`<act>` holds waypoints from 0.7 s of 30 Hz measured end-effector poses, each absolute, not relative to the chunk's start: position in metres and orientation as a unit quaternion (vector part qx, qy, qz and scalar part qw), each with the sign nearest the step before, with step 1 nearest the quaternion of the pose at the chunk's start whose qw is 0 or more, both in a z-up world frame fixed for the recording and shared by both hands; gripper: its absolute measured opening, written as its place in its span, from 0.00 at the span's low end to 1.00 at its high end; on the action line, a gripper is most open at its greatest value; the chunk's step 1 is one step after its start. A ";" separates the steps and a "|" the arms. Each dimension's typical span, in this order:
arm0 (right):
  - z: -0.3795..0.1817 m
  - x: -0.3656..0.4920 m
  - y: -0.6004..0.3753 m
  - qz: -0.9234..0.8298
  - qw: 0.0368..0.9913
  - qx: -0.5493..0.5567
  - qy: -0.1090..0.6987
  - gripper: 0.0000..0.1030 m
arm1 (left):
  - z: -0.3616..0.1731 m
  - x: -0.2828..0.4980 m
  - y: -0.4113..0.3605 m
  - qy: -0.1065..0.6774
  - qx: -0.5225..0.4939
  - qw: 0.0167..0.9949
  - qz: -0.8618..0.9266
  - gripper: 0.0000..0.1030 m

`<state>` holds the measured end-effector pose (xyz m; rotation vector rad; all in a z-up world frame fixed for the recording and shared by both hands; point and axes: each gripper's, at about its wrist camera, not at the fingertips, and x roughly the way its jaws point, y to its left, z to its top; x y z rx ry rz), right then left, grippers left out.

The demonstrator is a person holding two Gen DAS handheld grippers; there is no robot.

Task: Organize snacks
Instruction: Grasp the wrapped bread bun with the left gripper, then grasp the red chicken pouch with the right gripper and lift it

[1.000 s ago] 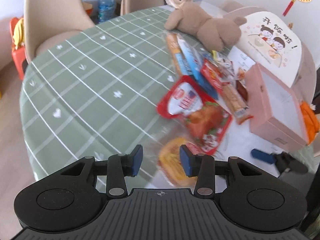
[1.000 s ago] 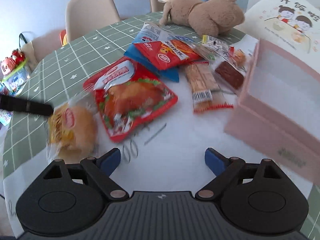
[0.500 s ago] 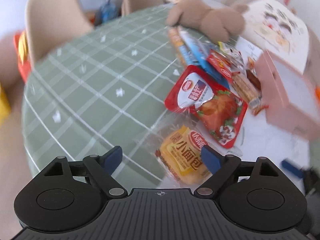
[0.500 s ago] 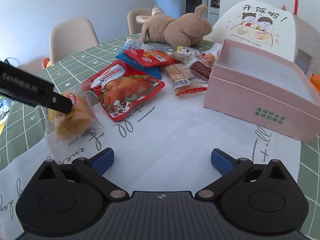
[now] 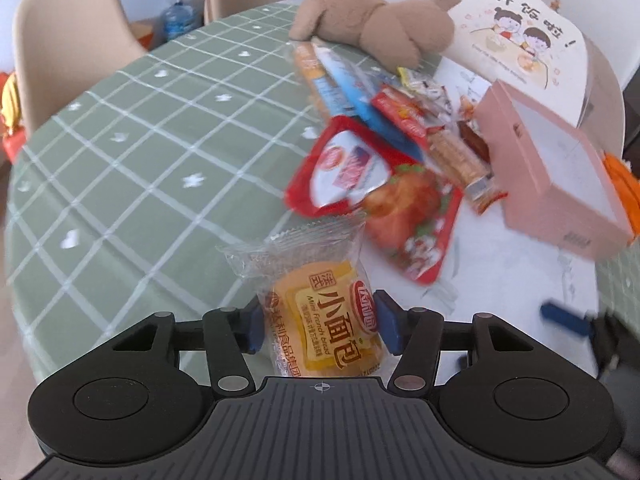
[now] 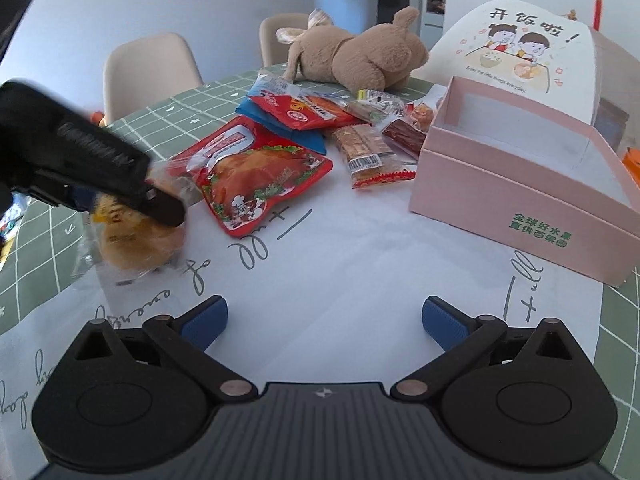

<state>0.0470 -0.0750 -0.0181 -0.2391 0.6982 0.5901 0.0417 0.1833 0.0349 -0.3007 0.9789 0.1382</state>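
My left gripper (image 5: 320, 326) is shut on a yellow mini French bread packet (image 5: 326, 320), its clear wrapper sticking out ahead. In the right wrist view the left gripper (image 6: 160, 208) holds the same bread packet (image 6: 136, 244) at the table's left. My right gripper (image 6: 324, 320) is open and empty above the white paper. A red roast-chicken pack (image 6: 256, 176) (image 5: 372, 184) lies beside the bread. Several more snack packs (image 6: 320, 116) lie behind it. An open, empty pink box (image 6: 520, 184) (image 5: 560, 172) stands at the right.
A brown plush toy (image 6: 360, 56) lies at the back of the round table with its green checked cloth (image 5: 140, 152). A white illustrated lid (image 6: 532, 52) stands behind the box. Beige chairs (image 6: 148, 72) ring the far side. My right gripper's blue pad (image 5: 564, 320) shows at the left wrist view's right edge.
My left gripper opened wide, moved over the bread packet and closed on it. My right gripper drew back and rose, staying open.
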 end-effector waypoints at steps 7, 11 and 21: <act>0.012 0.075 -0.040 0.366 0.865 -0.154 0.306 0.95 | 0.035 0.010 0.227 0.468 -0.186 0.857 0.107 0.58; 0.023 0.116 0.013 0.399 0.846 -0.175 0.307 0.95 | 0.034 0.002 0.237 0.467 -0.200 0.855 0.101 0.58; 0.012 0.145 0.056 0.406 0.815 -0.173 0.376 0.83 | 0.034 -0.005 0.239 0.465 -0.200 0.858 0.086 0.57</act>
